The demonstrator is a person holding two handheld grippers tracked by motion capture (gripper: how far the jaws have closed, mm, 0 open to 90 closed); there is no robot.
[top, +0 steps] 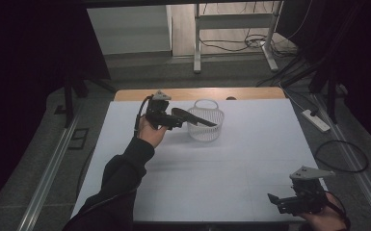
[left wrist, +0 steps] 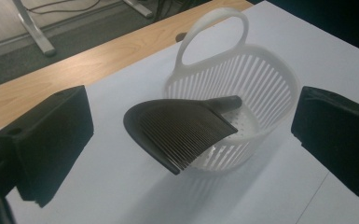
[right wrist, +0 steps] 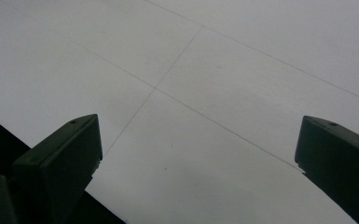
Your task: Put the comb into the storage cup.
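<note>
Nearest the person, the right gripper (top: 296, 199) hangs low over the near right corner of the white table top (top: 231, 163), its two black jaws spread wide with nothing between them; its own view looks down on bare white surface (right wrist: 205, 93) crossed by thin seam lines, with the table's dark edge just below its left jaw. Well apart from it, across the table, the left gripper (top: 183, 118) is held up in the person's left hand (top: 150, 131), a dark sleeve (top: 120, 178) trailing back to the near edge. Its jaws also stand wide apart, gripping nothing. Just ahead of them, a black plastic slotted scoop (left wrist: 182, 130) lies tilted, its ribbed blade jutting over the near rim toward the gripper and its handle end down inside a white plastic slatted basket with a loop handle (left wrist: 261, 79). The basket stands upright on the white surface, and beyond it runs the bare wooden strip of the table's far edge (left wrist: 74, 70).
</note>
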